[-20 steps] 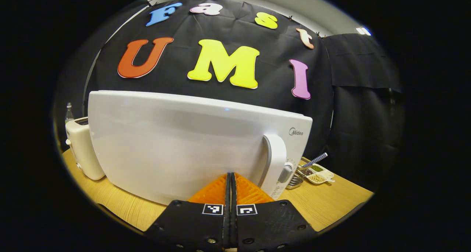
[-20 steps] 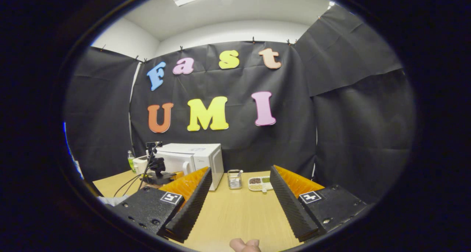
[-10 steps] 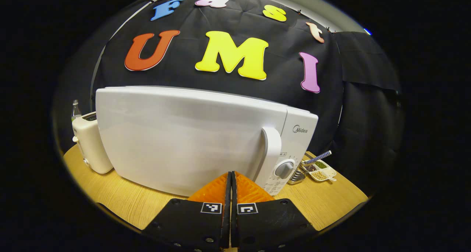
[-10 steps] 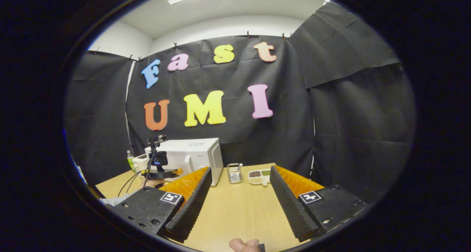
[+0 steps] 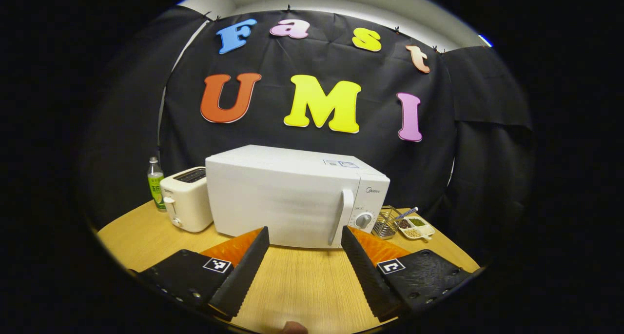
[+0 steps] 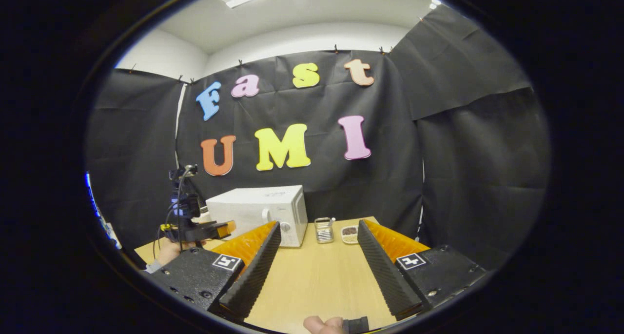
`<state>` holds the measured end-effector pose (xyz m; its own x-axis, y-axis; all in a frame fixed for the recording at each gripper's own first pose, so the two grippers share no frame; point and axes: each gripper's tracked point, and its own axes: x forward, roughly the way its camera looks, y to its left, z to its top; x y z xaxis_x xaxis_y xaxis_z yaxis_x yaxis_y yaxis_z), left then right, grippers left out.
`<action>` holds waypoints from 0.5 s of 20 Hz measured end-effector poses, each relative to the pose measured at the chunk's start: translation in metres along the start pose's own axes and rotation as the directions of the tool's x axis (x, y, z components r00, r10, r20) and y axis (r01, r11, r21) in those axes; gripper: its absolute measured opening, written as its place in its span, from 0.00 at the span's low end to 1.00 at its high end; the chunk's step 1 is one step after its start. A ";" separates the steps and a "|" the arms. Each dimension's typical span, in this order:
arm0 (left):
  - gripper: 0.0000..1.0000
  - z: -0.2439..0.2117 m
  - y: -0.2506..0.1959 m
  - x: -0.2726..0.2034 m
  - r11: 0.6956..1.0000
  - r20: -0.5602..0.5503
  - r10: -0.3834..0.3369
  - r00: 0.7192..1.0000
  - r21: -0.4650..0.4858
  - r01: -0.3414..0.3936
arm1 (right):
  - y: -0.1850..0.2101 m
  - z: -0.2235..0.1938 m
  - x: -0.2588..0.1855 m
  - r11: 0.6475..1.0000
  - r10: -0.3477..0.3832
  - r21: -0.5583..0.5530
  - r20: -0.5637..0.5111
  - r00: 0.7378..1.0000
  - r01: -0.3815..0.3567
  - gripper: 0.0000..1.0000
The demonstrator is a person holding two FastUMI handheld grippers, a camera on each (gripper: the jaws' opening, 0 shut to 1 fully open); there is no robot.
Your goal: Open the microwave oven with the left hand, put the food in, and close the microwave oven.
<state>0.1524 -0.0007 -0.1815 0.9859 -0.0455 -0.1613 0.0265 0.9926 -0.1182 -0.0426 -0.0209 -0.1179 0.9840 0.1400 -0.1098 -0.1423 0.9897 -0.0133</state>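
Note:
The white microwave [image 5: 287,197] stands at the back of the wooden table [image 5: 297,285] with its door closed flat, so its inside is hidden. Its handle [image 5: 341,217] runs down the door's right side, beside a dial [image 5: 363,220]. My left gripper [image 5: 304,232] is open and holds nothing, a short way in front of the door. In the right gripper view the microwave [image 6: 263,209] sits farther off at the left, with the left gripper [image 6: 225,228] in a hand [image 6: 168,248] before it. My right gripper [image 6: 319,225] is open over the table, holding nothing.
A cream toaster [image 5: 187,197] and a small bottle [image 5: 155,183] stand left of the microwave. A wire basket [image 5: 385,222] and a divided dish of beans [image 5: 414,225] sit to its right, near the black cloth wall. A fingertip [image 6: 321,324] shows at the bottom edge.
My left gripper, shut and close against the microwave door before, has drawn back from it and opened. The right gripper has barely shifted and stays open.

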 end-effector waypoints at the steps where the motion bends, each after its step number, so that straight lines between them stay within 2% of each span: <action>1: 0.93 0.009 0.006 -0.017 1.000 0.014 0.022 1.000 0.009 -0.022 | 0.005 0.003 -0.004 1.000 0.005 -0.003 0.002 1.000 -0.005 1.00; 4: 0.93 0.033 0.018 -0.069 0.997 0.073 0.066 0.995 0.024 -0.068 | 0.019 0.012 -0.018 1.000 0.014 -0.013 0.022 1.000 -0.014 1.00; 5: 0.93 0.040 0.019 -0.084 0.997 0.087 0.070 0.994 0.023 -0.072 | 0.022 0.015 -0.023 1.000 0.014 -0.017 0.030 0.999 -0.013 0.92; 6: 0.93 0.047 0.021 -0.100 0.997 0.105 0.079 0.991 0.019 -0.081 | 0.026 0.018 -0.028 1.000 0.013 -0.019 0.038 0.999 -0.012 1.00; 9: 0.93 0.052 0.025 -0.147 0.996 0.107 0.075 0.991 0.035 -0.079 | 0.039 0.025 -0.037 1.000 0.021 -0.022 0.058 0.998 -0.019 1.00; 10: 0.93 0.051 0.027 -0.159 0.995 0.100 0.081 0.992 0.047 -0.086 | 0.044 0.026 -0.040 0.999 0.026 -0.025 0.061 0.998 -0.025 0.91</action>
<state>0.0043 0.0393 -0.1088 0.9964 0.0463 -0.0711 -0.0505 0.9971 -0.0578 -0.0857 0.0179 -0.0878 0.9846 0.1676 -0.0490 -0.1694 0.9849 -0.0355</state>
